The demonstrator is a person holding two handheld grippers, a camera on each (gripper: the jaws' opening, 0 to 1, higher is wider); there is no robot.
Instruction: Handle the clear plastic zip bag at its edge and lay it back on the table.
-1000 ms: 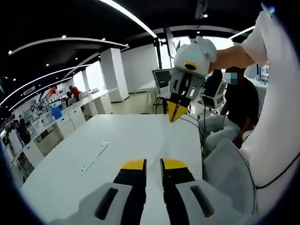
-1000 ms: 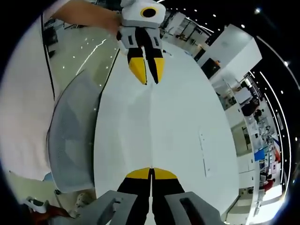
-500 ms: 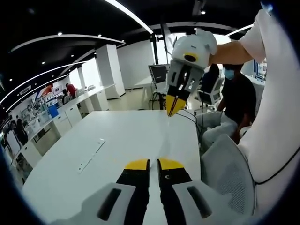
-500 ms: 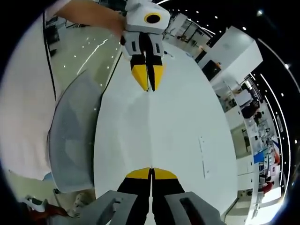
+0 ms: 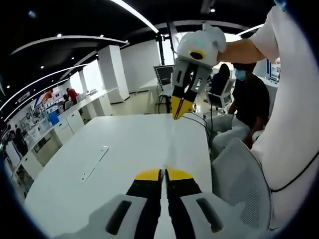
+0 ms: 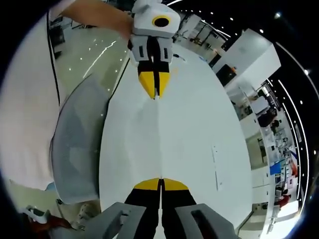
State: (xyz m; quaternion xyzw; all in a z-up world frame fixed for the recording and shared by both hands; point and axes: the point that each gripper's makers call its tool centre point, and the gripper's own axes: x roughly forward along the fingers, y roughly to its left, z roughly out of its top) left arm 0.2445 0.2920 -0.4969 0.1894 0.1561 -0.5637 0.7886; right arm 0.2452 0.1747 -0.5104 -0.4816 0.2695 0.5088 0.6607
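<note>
Two hand-held grippers face each other across the white bench (image 5: 124, 149), and between them you hold the clear plastic zip bag (image 5: 172, 144) stretched out by its ends. In the left gripper view your left hand-held gripper (image 5: 163, 174) rises from the bottom with its yellow tips pressed together on the near end of the bag, and your right hand-held gripper (image 5: 179, 110) hangs from above, its tips also closed to a point on the far end. In the right gripper view the roles swap: your right hand-held gripper (image 6: 160, 183) is pinched shut at the bottom and your left hand-held gripper (image 6: 155, 92) comes down from the top, tips together. The bag's long axis runs straight from one pair of tips to the other, above the bench, roughly along the bench's length. It is very hard to make out: you see only a thin pale line (image 6: 159, 139) and a faint sheen against the white top, so its side edges, its zip and whether it touches the bench cannot be told. A flat white strip (image 5: 94, 163) lies on the bench well to one side. A mesh chair back (image 5: 241, 184) stands at the bench edge beside your white sleeve (image 5: 294, 114), and a seated person in dark clothes (image 5: 249, 107) is partly hidden behind your arm.
</note>
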